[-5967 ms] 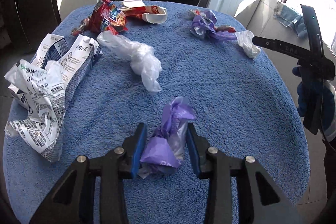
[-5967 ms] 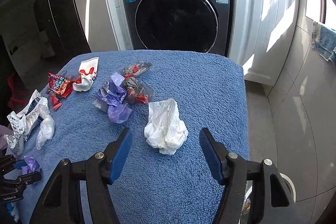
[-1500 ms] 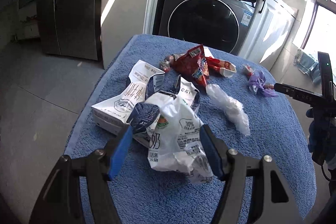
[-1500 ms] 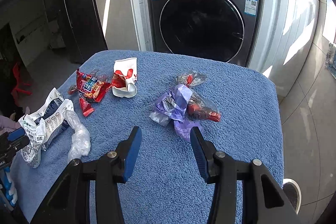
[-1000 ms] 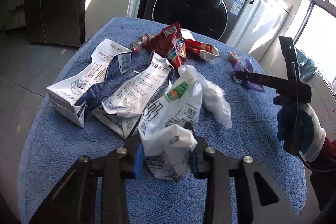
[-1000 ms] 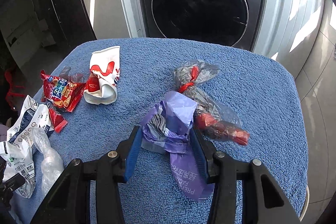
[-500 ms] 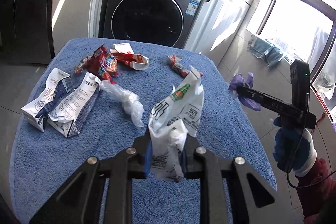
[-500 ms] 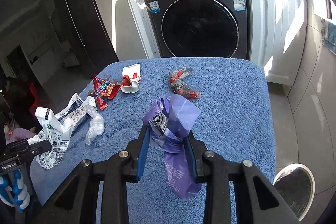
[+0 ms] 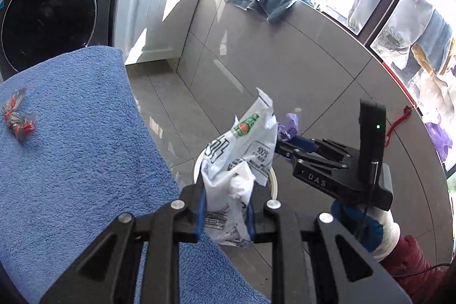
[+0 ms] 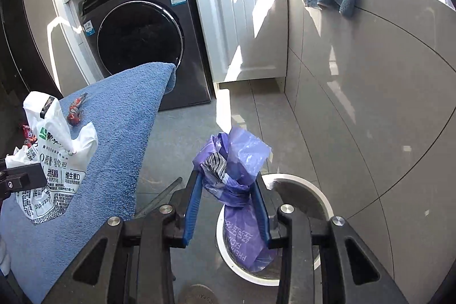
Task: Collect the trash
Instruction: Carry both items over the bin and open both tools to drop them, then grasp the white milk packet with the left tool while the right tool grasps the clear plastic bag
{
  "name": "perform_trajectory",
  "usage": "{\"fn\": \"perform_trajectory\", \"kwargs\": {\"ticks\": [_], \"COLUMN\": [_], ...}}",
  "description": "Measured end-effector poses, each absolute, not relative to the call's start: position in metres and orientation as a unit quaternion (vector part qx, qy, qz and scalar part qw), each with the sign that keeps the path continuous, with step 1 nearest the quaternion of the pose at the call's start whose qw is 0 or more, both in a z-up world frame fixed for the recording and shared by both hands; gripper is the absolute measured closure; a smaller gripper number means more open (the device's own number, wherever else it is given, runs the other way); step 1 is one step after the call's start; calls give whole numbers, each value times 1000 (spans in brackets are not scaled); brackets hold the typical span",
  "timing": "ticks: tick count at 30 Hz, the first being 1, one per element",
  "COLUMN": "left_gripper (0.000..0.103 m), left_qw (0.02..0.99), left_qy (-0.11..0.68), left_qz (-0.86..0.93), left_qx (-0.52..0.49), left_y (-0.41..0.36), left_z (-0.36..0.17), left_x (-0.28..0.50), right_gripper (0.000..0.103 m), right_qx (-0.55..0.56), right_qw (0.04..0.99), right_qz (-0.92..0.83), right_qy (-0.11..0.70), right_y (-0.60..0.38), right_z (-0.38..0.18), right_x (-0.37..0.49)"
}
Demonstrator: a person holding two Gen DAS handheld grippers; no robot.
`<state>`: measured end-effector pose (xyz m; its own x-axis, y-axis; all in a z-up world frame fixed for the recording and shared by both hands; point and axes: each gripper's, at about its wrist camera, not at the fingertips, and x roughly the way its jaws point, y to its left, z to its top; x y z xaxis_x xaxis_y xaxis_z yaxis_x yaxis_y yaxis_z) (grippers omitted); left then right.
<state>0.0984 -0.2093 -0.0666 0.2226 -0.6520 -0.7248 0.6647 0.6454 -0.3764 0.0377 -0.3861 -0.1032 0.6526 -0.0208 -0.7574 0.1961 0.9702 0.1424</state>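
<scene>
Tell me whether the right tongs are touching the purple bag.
Touching. The right wrist view shows the right tongs clamped on the purple bag, both blue pads pressed against its sides above the white bin.

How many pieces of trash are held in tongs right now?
2: a white bag in the left tongs by the table edge, a purple bag in the right tongs above the bin.
</scene>
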Motion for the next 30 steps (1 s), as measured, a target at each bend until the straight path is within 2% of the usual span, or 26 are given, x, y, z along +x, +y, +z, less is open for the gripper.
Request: {"fn": "perform_trajectory", "kwargs": {"ticks": [4,6,8,11,14,21,30], "left_gripper": [74,61,54,53,53,53,53], "left_qw": [757,743,727,719,735,805,876], "left_qy": [497,518,537,544,517,451,392], "left_qz": [-424,-422,-426,-430,-437,-386,-281], "left_qx": [-8,-24,-46,-55,-33,11,7], "left_y": [-269,-290,-304,-314,-302,-216,-38], "left_z": [-97,-110,-119,-120,-102,-59,-23], "left_x": [120,130,137,137,128,113,102], "right_gripper": [65,64,57,54,54,54,54], "right_qx": [129,138,148,157,156,137,77], "right_qw": [889,884,880,876,876,904,940], "right_qz": [-99,-119,-134,-153,-161,-129,-39], "right_qy": [428,431,432,430,426,383,331], "right_y": [-420,-433,-444,-455,-456,-421,-309], "right_z": [-130,-137,-141,-140,-134,-85,-18], "right_x": [40,39,35,25,17,11,35]}}
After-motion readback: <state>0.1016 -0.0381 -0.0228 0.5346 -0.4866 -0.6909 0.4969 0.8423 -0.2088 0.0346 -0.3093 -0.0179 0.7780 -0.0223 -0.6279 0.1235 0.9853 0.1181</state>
